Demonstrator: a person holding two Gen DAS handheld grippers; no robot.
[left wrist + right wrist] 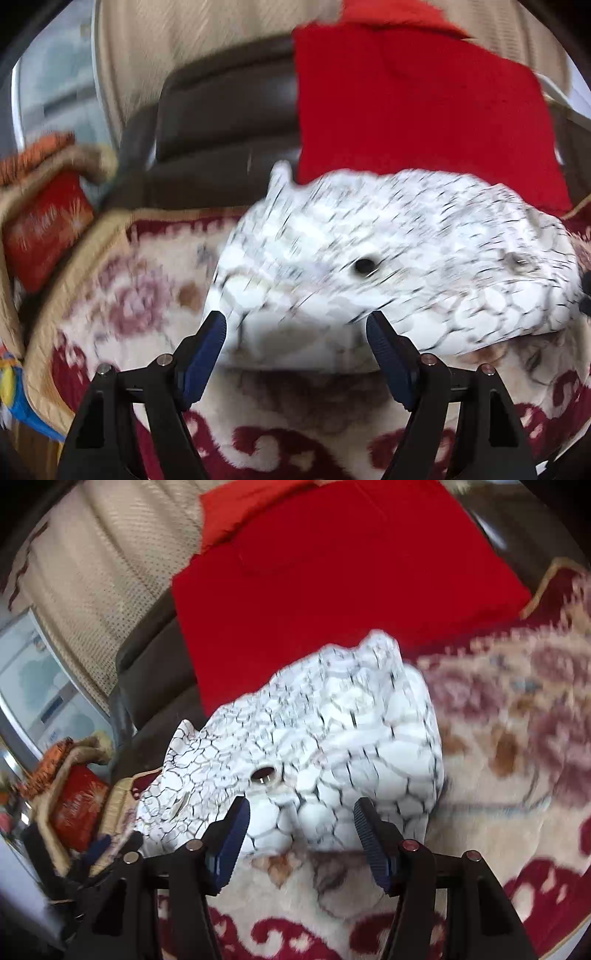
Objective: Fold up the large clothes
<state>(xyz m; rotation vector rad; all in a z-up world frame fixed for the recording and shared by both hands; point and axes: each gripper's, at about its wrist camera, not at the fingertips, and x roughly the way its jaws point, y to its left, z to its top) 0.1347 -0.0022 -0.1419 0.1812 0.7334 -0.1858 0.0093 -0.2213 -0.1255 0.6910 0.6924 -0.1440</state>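
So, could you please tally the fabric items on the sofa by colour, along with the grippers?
White crackle-print garment: 1
Plain red folded cloth: 1
Red-and-cream patterned blanket: 1
Red patterned cushion: 1
Grippers, both open: 2, the left gripper and the right gripper
Total: 6

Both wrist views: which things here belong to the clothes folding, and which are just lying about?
Part of the job:
white crackle-print garment, bundled
red garment, flat behind it
left gripper, open
right gripper, open

Lying about:
floral blanket underneath
red patterned cushion
dark sofa back
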